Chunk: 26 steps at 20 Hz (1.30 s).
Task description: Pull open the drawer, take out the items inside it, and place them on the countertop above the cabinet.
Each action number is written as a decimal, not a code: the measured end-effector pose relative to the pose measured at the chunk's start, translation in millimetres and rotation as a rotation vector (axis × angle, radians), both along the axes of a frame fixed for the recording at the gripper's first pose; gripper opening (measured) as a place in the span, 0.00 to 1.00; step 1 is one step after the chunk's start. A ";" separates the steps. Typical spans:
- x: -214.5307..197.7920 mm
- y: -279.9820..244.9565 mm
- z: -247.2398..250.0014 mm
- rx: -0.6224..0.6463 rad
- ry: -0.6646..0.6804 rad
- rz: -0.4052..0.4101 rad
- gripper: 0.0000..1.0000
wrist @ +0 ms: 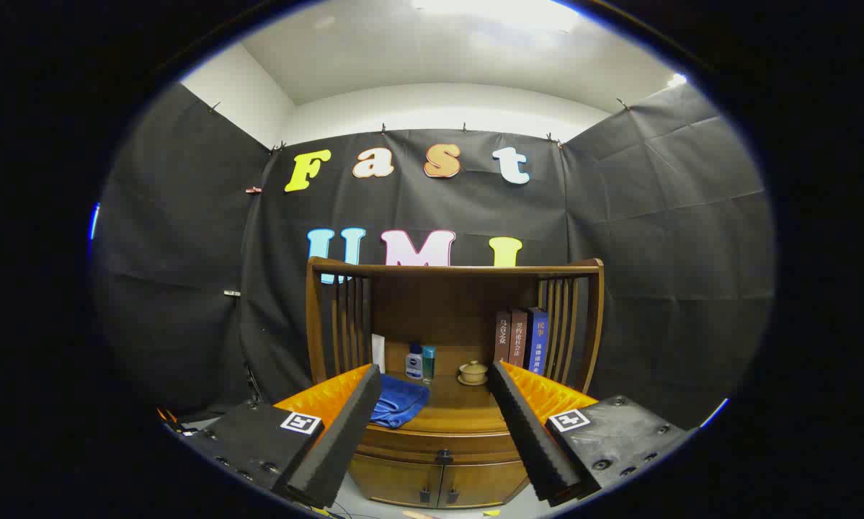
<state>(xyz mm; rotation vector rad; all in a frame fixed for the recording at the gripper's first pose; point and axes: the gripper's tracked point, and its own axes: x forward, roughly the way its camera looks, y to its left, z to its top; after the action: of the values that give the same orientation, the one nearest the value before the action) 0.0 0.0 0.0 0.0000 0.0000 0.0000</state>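
wooden cabinet [442, 461] sits ahead beyond the fingers, its drawer [439, 441] closed with a small dark knob [443, 456], blue cloth [401, 404] on the countertop [460, 414], gripper [435, 432] level, fingers spread wide, holding nothing.

Bright light comes from a ceiling lamp [500, 11] that glares white, while the cabinet [452, 339] sits dimmer but sharp in its shaded alcove, and fisheye distortion bends the walls near the edges.
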 end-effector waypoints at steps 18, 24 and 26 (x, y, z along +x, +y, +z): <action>3.0 -17.3 -4.0 0.019 0.028 -0.052 0.99; 3.5 -24.9 1.8 0.021 0.007 -0.073 0.99; 4.6 -26.6 -0.6 0.013 0.008 -0.077 0.99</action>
<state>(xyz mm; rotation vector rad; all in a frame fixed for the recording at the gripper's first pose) 4.6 -26.6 -0.6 0.0129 0.0079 -0.0768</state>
